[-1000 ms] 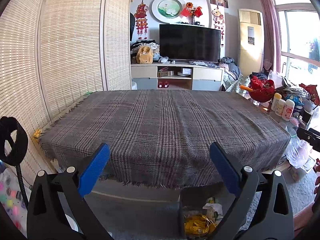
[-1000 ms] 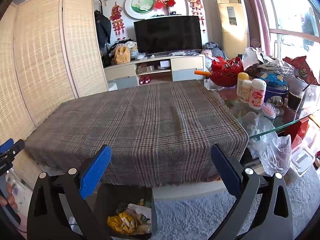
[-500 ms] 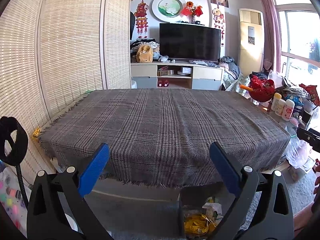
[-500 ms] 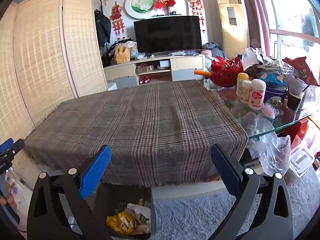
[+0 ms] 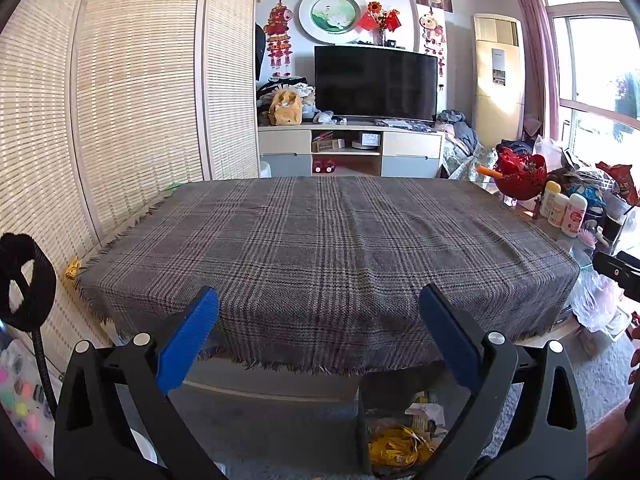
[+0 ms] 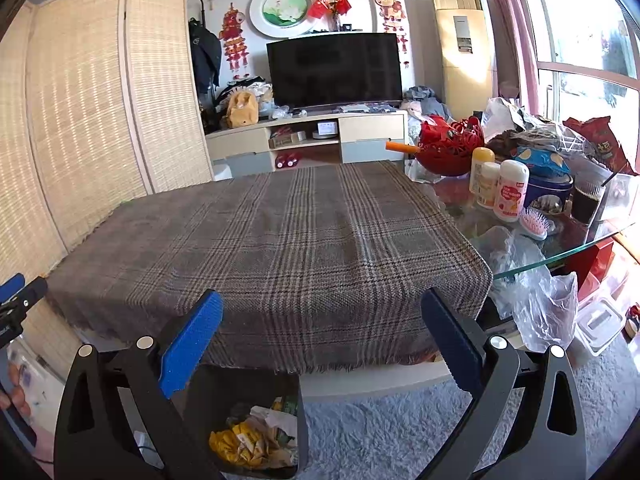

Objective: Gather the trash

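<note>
A: Both grippers hang empty. Left gripper has its jaws spread wide just off the worktop's near edge, and right gripper is the same, wide and holding nothing.

B: Where's the trash?

A: None shows on the plaid cloth covering the worktop. What I see sits in the dark bin on the floor, tucked under the near edge: yellow wrappers and crumpled paper.

B: How would that stuff handle?

A: Light and soft, I'd judge. Thin film crushes easily and may slip between the pads, so pinch a bunched fold, not a flat face.

B: Anything to the right?

A: Past the worktop's right edge, a glass table crowded with bottles, snack bags and a loose plastic bag. Whether any counts as trash, I cannot tell.
</note>
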Demonstrator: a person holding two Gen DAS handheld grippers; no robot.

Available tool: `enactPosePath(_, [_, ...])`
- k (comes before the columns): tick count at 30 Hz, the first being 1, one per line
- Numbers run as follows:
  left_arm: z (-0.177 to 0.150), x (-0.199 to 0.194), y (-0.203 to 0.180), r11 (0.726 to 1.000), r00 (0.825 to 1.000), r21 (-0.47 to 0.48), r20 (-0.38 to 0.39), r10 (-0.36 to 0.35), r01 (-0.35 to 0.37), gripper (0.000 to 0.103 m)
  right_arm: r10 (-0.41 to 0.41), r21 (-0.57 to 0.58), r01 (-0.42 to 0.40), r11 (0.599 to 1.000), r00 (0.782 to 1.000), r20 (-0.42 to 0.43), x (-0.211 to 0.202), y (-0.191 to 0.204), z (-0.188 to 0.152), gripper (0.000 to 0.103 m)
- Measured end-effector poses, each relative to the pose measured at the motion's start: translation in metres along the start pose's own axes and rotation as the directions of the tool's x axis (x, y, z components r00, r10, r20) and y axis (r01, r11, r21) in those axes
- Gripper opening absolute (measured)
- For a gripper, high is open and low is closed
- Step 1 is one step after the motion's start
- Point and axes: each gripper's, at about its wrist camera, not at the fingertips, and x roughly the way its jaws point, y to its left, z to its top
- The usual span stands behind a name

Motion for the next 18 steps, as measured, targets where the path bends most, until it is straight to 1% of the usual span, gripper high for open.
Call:
enactPosePath(8, [-0.0004,0.0016,-0.0004,1.000,1.000,0.002,-0.011,-0.002,0.002,0.095,-0.012,-0.004,0.012,1.000,1.000,-0.002,0.0006,-0.0008,0.0001,0.100])
enactPosePath(14, [0.0003,0.0042,-0.0005,1.000,0.999,0.007,-0.023,0.023,-0.023,0.095,-0.011,-0.009,0.011,1.000,1.000,-0.003,0.0004,-0.0005,0.0004,0.100])
enactPosePath(18, [0.0002,0.0038,-0.0012,0.999,0.999,0.014,-0.015,0.038,-0.038,0.095,-0.011,-0.010,0.011,1.000,1.000,-0.008,0.0017,-0.0013,0.0003,0.100])
